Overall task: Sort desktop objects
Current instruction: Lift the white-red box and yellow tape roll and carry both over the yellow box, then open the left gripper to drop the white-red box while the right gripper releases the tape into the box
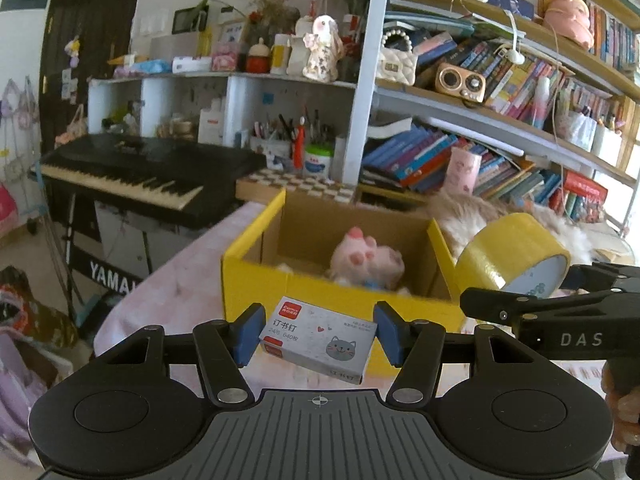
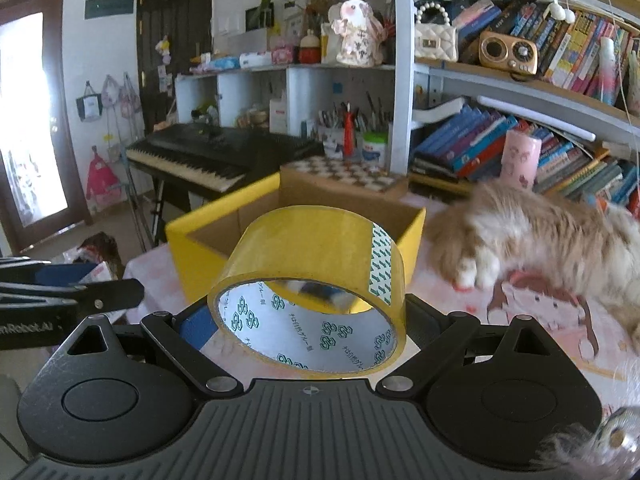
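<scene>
My left gripper point(image 1: 318, 336) is shut on a small grey staple box point(image 1: 318, 338) with a cat drawing, held just in front of the yellow cardboard box point(image 1: 320, 300). A pink plush toy point(image 1: 366, 260) lies inside that box. My right gripper point(image 2: 308, 320) is shut on a roll of yellow tape point(image 2: 308, 264), held above the table in front of the yellow box point(image 2: 192, 248). The tape roll point(image 1: 512, 256) and the right gripper's black body also show at the right of the left wrist view.
A fluffy cat point(image 2: 540, 236) stands on the pink table cover point(image 2: 540, 320) right of the box. A black keyboard point(image 1: 136, 176) stands left. Shelves of books point(image 1: 500, 80) and a checkered box point(image 1: 300, 184) stand behind.
</scene>
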`<state>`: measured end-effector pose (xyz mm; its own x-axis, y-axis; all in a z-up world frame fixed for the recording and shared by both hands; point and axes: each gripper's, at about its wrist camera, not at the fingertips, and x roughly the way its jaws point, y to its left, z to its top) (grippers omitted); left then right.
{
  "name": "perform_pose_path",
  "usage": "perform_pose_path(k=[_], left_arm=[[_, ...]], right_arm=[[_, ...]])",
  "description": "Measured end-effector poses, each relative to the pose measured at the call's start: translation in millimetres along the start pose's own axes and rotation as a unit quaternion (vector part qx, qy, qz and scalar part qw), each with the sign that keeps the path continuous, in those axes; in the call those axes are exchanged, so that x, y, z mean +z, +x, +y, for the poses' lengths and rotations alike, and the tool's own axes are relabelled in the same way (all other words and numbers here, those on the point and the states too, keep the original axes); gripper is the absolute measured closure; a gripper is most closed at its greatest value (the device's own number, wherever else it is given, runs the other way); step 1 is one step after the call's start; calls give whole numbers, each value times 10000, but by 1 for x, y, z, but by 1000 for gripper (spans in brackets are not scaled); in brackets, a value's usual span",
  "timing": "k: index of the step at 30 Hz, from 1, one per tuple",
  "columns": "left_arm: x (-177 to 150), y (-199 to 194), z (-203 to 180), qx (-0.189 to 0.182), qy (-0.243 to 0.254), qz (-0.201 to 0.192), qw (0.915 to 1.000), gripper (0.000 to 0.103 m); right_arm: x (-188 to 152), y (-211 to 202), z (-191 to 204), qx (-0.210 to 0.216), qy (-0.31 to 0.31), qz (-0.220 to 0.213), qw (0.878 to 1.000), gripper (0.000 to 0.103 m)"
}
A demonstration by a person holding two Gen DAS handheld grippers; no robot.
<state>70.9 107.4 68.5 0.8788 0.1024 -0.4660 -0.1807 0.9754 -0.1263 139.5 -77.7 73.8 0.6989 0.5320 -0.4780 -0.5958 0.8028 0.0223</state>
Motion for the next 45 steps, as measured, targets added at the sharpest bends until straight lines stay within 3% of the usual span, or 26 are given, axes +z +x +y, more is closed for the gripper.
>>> perform_pose_path(k=[11,25,29,36,38,43,45], left_arm=[[38,58,-13,120,-3,-160,9998,44],[32,141,-33,338,333,628,9969,44],[27,159,-32,385,322,900,9947,44],[24,168,-38,459,513,1016,9924,42],[24,167,-38,460,521,995,9926,41],[26,151,-41,598,592,680,9941,21],[26,141,-40,602,548,522,9953,18]], right_arm=[[45,44,-30,281,-124,-245,9992,9],[71,107,-72,559,45,-79,9984,9],[78,129,-74,731,166,91,9971,9],[85,163,-62,1126,-59,339,9930,9],[87,175,-57,1237,-158,478,9910,9],[94,198,-45,1477,-463,787,9848,9],[98,206,-39,1601,-598,930,9809,9]])
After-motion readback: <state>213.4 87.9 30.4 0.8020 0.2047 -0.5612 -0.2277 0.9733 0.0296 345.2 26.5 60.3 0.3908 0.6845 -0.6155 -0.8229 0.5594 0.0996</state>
